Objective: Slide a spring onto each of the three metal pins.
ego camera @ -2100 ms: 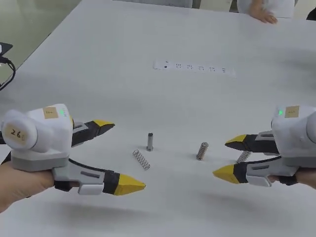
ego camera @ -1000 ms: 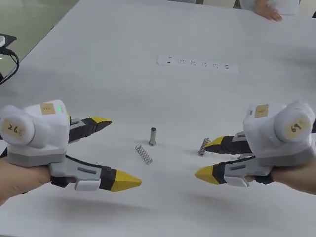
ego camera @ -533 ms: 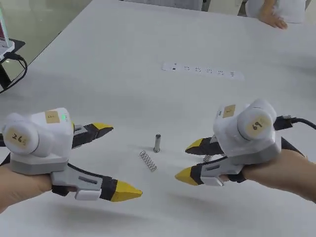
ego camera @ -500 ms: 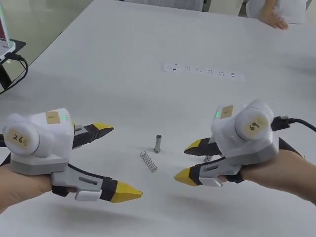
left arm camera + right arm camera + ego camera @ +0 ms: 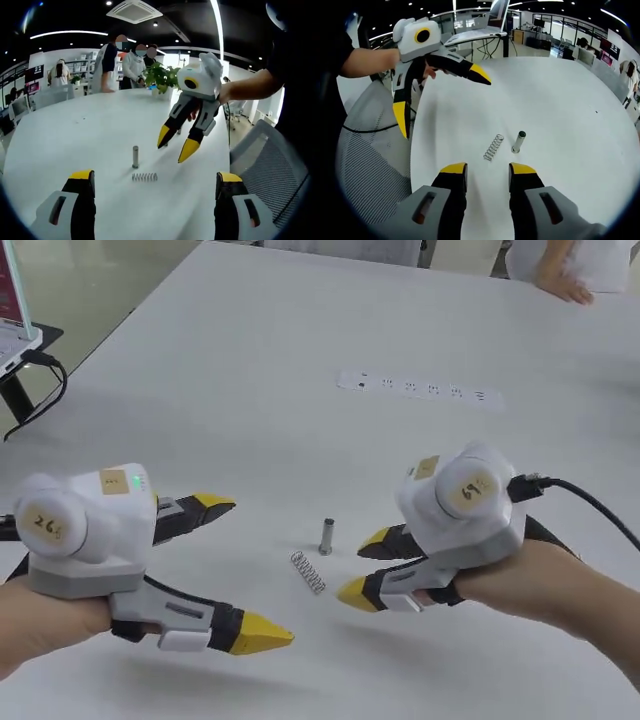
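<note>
My left gripper [image 5: 252, 570] hangs low over the white table [image 5: 250, 360], jaws spread wide with nothing between them. My right gripper [image 5: 360, 566] is opposite it, yellow tips pointing back toward the left one, jaws apart by a narrower gap and holding nothing. A black cable [image 5: 585, 505] trails from its back across my wrist. Between the 2 grippers stands 1 metal pin [image 5: 326, 537], upright on the table and bare, with no spring on it. Just beside it, on the side nearer me, 1 spring [image 5: 308, 572] lies flat on its side, close to the pin but not touching it. In the right gripper view the spring and pin sit just ahead of my 2 tips, spring to the left, pin to the right, both clear of the jaws. In the left gripper view the right gripper hovers above and beyond the pin, tips angled down. Farther up the table a white power strip [image 5: 418, 390] lies flat, well apart from the work. At the far end of the table people stand by a potted plant [image 5: 160, 77].
</note>
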